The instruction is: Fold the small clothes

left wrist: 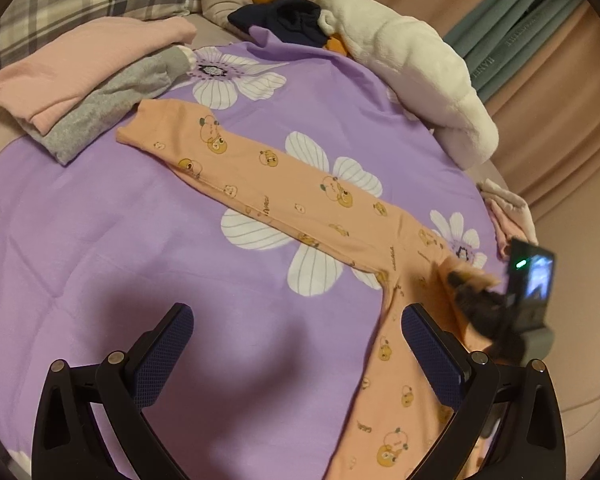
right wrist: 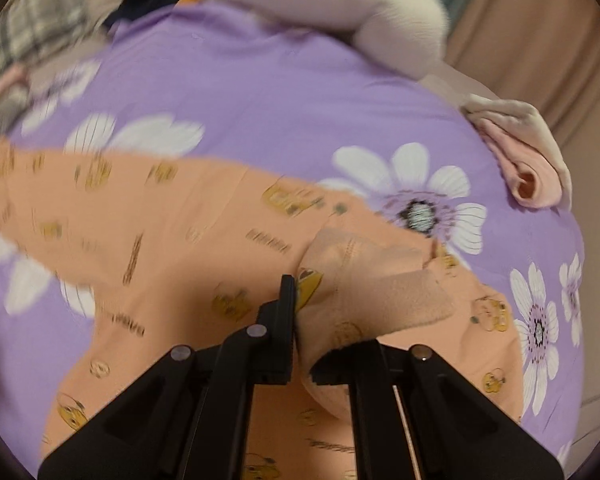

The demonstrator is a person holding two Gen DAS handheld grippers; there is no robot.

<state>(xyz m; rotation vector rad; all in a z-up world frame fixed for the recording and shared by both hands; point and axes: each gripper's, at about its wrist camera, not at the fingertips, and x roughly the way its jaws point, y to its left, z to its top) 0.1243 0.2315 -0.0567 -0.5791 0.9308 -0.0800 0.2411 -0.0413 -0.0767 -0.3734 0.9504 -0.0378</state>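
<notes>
Nearest, the left gripper hangs with fingers apart over the purple cover, its right finger above one leg of the orange pants. Beside it, the right gripper is clamped on a folded-up edge of those pants. Their two legs lie spread on the cover. Farther off sit two folded pieces, pink over grey, one white plush, and one dark garment.

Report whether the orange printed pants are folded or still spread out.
Mostly spread: the orange pants lie open, both legs splayed flat on the purple sheet. Only the waist end is lifted, pinched in the right gripper.
</notes>
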